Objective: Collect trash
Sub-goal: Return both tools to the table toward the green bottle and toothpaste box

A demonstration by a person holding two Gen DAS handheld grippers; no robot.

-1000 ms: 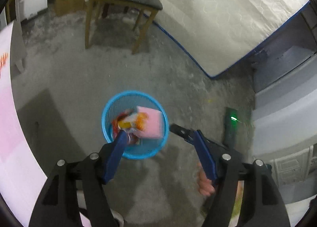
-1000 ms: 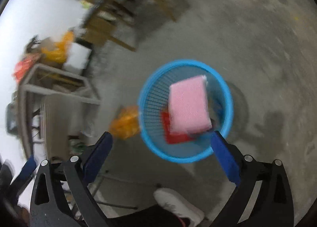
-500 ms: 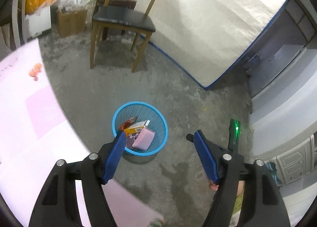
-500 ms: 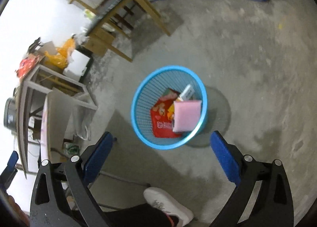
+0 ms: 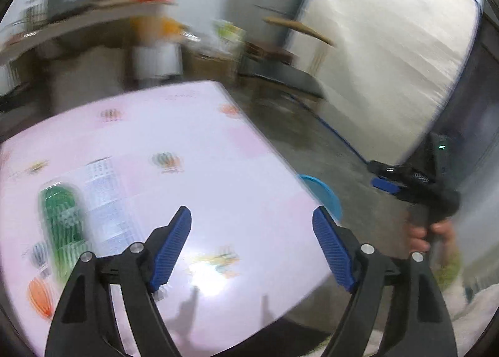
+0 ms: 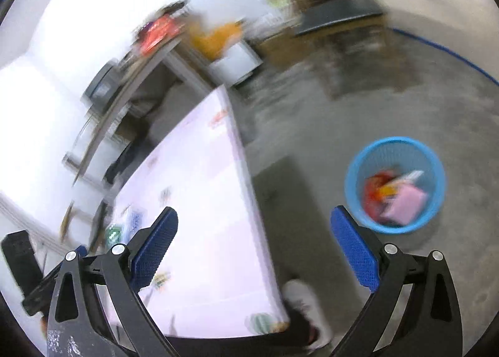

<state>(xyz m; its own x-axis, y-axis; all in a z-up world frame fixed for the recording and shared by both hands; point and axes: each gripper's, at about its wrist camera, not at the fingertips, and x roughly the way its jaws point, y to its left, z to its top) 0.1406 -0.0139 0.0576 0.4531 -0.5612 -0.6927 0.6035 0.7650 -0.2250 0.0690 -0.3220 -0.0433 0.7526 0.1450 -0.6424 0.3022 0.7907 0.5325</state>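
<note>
Hovering over the pink table (image 5: 218,151), the left gripper (image 5: 251,232) is opening its jaws with nothing between them. The right gripper (image 6: 254,235) gapes empty too. The blue basket (image 6: 394,145) sits on the floor beside the table, trash (image 6: 393,195) inside.

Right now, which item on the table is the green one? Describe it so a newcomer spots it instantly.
Start at the pink table printed with small hot-air balloons. Near its left side in the left wrist view lie two flat packets side by side. The green packet is the outer one, on the left; its neighbour, the white-and-blue packet, is pale, so the strong green sets it apart.
</note>
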